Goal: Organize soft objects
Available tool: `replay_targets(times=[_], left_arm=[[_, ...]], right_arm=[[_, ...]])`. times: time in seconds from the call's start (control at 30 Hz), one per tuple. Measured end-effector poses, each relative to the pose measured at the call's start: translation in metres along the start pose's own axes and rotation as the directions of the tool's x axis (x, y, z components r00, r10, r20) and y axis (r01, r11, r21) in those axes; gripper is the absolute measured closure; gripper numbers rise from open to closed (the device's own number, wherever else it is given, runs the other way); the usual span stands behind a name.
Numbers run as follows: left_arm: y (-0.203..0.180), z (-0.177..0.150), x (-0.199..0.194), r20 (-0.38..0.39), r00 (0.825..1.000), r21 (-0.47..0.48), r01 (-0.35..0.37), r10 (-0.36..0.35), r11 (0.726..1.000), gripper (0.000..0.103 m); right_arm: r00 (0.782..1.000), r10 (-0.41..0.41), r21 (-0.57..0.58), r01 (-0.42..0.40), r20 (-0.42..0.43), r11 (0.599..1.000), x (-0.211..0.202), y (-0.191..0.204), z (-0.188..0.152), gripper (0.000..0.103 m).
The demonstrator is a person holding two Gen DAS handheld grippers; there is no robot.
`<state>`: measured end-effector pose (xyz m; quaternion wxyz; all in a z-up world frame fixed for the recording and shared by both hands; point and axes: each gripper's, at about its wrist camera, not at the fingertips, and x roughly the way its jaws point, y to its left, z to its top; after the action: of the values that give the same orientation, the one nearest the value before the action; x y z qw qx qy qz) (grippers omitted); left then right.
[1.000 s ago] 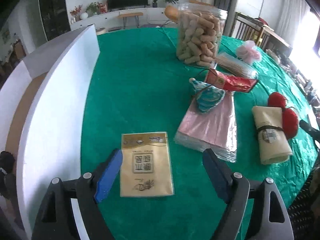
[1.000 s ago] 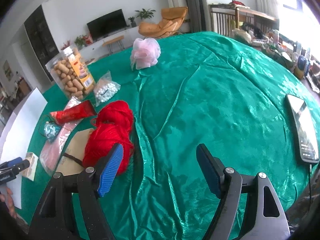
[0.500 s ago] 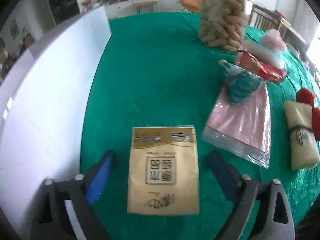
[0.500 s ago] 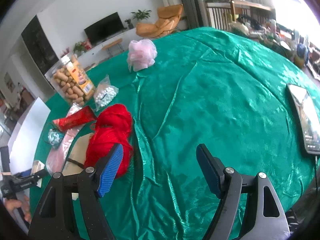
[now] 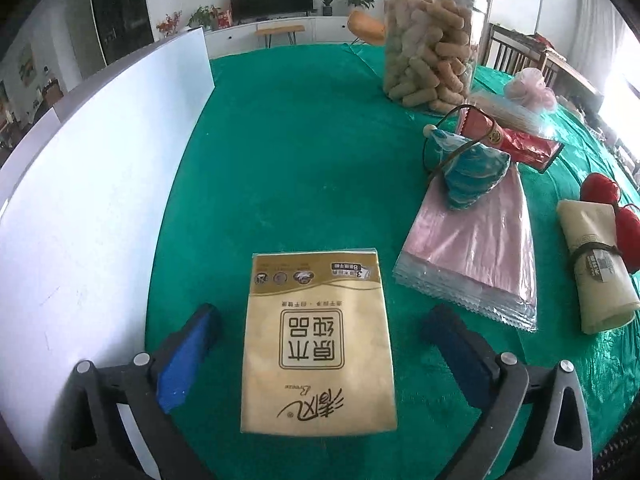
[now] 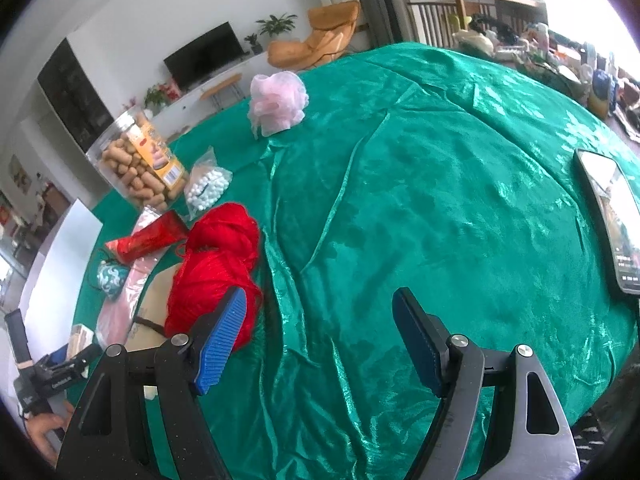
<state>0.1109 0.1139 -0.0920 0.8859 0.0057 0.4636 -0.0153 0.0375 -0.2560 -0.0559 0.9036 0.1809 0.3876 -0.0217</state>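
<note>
Crinkled green satin cloth [image 6: 440, 184]; flat glossy gold tissue pack [image 5: 318, 344] between just-widened left jaws; right jaws wide, empty.

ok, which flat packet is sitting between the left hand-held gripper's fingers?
The gold tissue packet, printed with large characters; the left hand-held gripper straddles it, open. The pink packet lies off to its right.

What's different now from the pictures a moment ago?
The left gripper has come down closer over the gold tissue pack, and its jaws have just been opening wider; the pack lies between them on the green cloth, untouched. Nothing was picked up or let go. The right gripper stays open beside the red yarn, and the things on the table lie as before.
</note>
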Motion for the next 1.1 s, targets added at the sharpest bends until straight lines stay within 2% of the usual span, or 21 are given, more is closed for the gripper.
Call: replay_targets(times=[0.13, 0.27, 0.37, 0.47, 0.53, 0.63, 0.77, 0.93, 1.03, 1.1], left_arm=[[0.000, 0.000, 0.001, 0.004, 1.000, -0.003, -0.001, 0.001, 1.000, 0.000], [0.000, 0.000, 0.000, 0.006, 1.000, -0.004, -0.002, 0.002, 1.000, 0.000], [0.000, 0.000, 0.000, 0.006, 1.000, -0.004, -0.002, 0.002, 1.000, 0.000], [0.000, 0.000, 0.000, 0.006, 1.000, -0.004, -0.002, 0.002, 1.000, 0.000], [0.000, 0.000, 0.000, 0.006, 1.000, -0.004, -0.001, 0.002, 1.000, 0.000], [0.000, 0.000, 0.000, 0.006, 1.000, -0.004, -0.001, 0.001, 1.000, 0.000], [0.000, 0.000, 0.000, 0.006, 1.000, -0.004, -0.002, 0.002, 1.000, 0.000], [0.000, 0.000, 0.000, 0.006, 1.000, -0.004, -0.002, 0.002, 1.000, 0.000], [0.000, -0.001, 0.000, 0.006, 1.000, -0.004, -0.002, 0.002, 1.000, 0.000], [0.000, 0.000, 0.000, 0.006, 1.000, -0.004, -0.002, 0.002, 1.000, 0.000]], right_arm=[[1.000, 0.009, -0.021, -0.008, 0.013, 1.000, -0.001, 0.001, 0.002, 0.025], [1.000, 0.009, -0.040, -0.009, -0.015, 0.999, 0.007, 0.007, 0.003, 0.025], [0.999, 0.047, -0.072, -0.048, -0.015, 0.996, 0.006, 0.032, 0.027, 0.025], [0.992, 0.068, -0.197, -0.088, -0.105, 0.976, 0.028, 0.082, 0.067, 0.025], [0.985, 0.035, -0.315, -0.089, -0.172, 0.945, 0.056, 0.124, 0.092, 0.025], [0.966, -0.035, -0.444, -0.086, -0.257, 0.892, 0.106, 0.170, 0.109, 0.025], [0.928, -0.112, -0.515, -0.095, -0.356, 0.852, 0.165, 0.201, 0.111, 0.025], [0.905, -0.180, -0.566, -0.078, -0.385, 0.820, 0.194, 0.219, 0.111, 0.024], [0.884, -0.277, -0.641, -0.033, -0.377, 0.767, 0.207, 0.226, 0.105, 0.024], [0.876, -0.303, -0.644, -0.010, -0.374, 0.765, 0.213, 0.225, 0.106, 0.026]])
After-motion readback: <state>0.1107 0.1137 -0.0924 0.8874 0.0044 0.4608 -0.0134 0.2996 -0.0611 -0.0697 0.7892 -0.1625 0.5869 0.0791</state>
